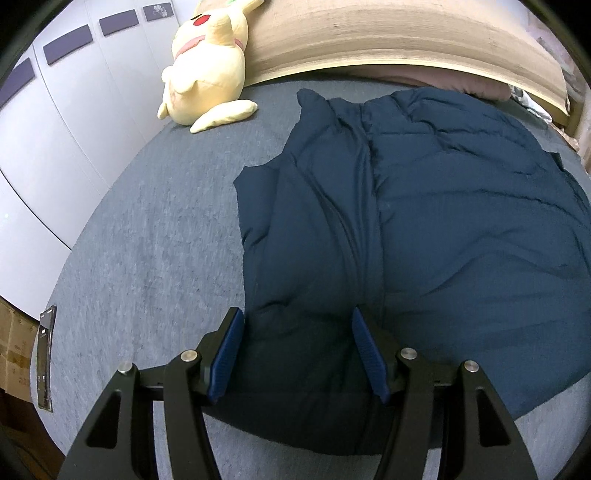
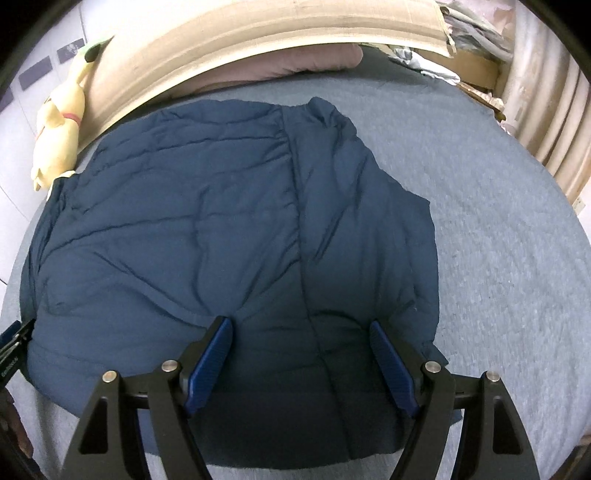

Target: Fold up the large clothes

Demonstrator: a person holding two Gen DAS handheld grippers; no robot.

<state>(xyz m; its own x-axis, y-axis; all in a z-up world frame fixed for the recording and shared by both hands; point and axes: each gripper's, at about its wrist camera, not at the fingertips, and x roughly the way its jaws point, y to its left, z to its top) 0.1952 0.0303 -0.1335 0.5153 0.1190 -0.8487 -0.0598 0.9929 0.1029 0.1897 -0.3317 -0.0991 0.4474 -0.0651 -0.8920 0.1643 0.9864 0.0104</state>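
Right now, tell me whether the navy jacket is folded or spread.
Partly folded: the navy jacket lies flat on the bed, side panels turned inward.

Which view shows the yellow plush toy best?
The left wrist view: the yellow plush toy lies large and sharp at the head of the bed, with red cheek and pink collar visible. The right wrist view shows it only small and stretched at the left edge.

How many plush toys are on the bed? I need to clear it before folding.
1: a yellow plush toy lies at the bed's far left corner, against the headboard, beside the navy jacket. Others may sit outside view.
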